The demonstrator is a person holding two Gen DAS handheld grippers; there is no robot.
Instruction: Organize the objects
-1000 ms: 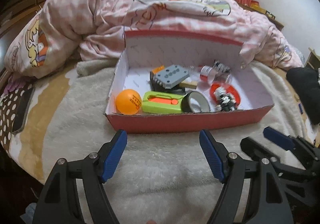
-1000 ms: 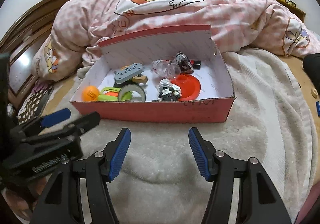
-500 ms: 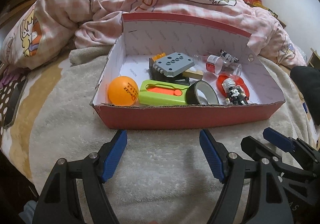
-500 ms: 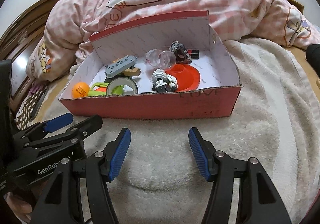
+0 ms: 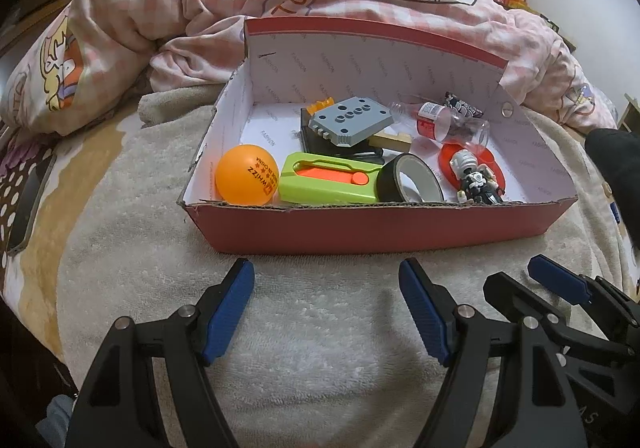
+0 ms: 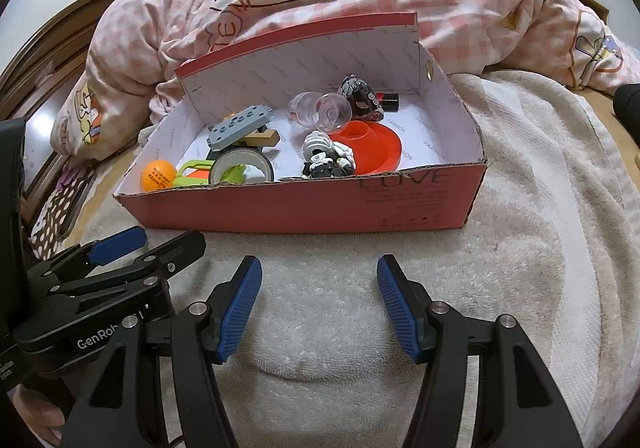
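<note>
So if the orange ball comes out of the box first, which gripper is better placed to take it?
Probably the left gripper: the orange ball sits in the red box's near-left corner, nearer it. The right gripper, also open, faces the box's middle.

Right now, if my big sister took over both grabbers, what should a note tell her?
Left gripper: open, empty, low over the fluffy beige towel, just short of the red cardboard box.
Right gripper: open, empty, beside the left one, also short of the box.
In the box: orange ping-pong ball in the near left corner, lime-green plastic case, black tape roll, grey studded plate, clear plastic bottle, small black-and-white toy figure on the red plastic disc.
Done: nothing gripped yet.
Left: picking items and sorting them.
</note>
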